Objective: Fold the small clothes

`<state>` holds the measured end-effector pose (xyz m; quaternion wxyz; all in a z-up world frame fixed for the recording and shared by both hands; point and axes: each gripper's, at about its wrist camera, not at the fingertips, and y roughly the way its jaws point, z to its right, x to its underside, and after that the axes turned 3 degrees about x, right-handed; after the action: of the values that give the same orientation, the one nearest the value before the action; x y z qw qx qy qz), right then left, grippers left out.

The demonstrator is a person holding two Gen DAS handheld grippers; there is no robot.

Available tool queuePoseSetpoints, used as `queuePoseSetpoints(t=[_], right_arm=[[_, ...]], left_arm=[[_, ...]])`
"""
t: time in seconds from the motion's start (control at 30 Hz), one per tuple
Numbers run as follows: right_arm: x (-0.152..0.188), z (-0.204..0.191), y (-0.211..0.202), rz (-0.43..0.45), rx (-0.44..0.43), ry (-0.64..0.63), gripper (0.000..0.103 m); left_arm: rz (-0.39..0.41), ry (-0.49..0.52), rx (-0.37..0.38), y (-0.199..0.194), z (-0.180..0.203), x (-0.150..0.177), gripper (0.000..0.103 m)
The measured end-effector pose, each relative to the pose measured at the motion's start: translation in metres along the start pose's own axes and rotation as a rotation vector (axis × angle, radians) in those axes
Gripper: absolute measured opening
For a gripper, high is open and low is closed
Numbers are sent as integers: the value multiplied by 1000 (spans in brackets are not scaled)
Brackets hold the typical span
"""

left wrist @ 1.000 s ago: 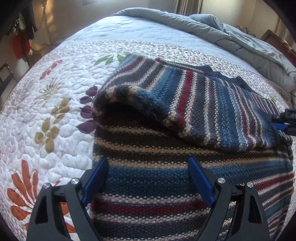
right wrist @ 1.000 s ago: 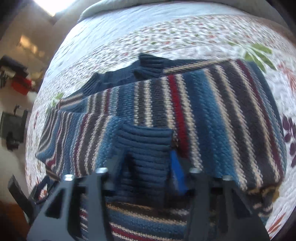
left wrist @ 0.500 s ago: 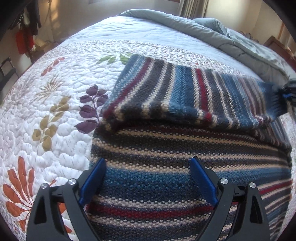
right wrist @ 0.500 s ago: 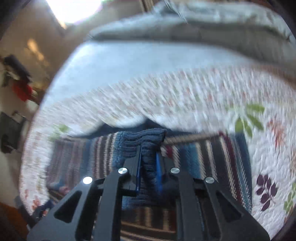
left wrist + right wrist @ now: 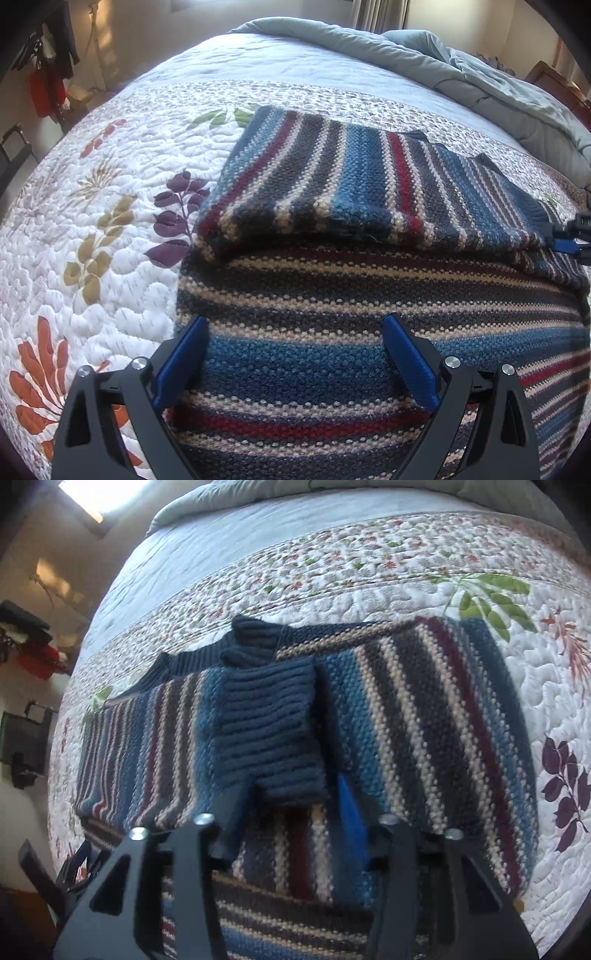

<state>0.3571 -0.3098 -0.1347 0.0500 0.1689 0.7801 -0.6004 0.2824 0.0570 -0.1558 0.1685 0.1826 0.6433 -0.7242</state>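
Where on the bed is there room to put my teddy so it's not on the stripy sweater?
Bare quilt lies open left of the sweater, among the stitched leaves. The plain pale strip beyond it, before the rumpled grey blanket, is free too. It's crowded where the right gripper is at the folded sleeve.

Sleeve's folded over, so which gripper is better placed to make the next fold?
Probably the left gripper: open, empty, hanging over the sweater body. The right gripper still straddles the cuff.
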Motion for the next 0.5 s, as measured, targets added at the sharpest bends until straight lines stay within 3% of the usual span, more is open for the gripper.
queuePoseSetpoints(t=[0.07,0.1,0.2,0.37,0.43,0.5], right_arm=[[0,-3,-4,11,27,-30,10],[1,-2,-7,16,21,-37,8],[4,15,-19,16,18,1,7],[7,5,-2,9,110,-44,9],[10,0,-12,43,114,-53,18],[26,1,-32,75,96,-39,20]], left_arm=[[0,3,0,1,0,0,97],[-1,5,-1,1,0,0,97],[-1,5,-1,2,1,0,98],[-4,32,-17,6,5,1,99],[-5,36,-16,6,6,1,99],[-11,35,-10,4,5,2,99]])
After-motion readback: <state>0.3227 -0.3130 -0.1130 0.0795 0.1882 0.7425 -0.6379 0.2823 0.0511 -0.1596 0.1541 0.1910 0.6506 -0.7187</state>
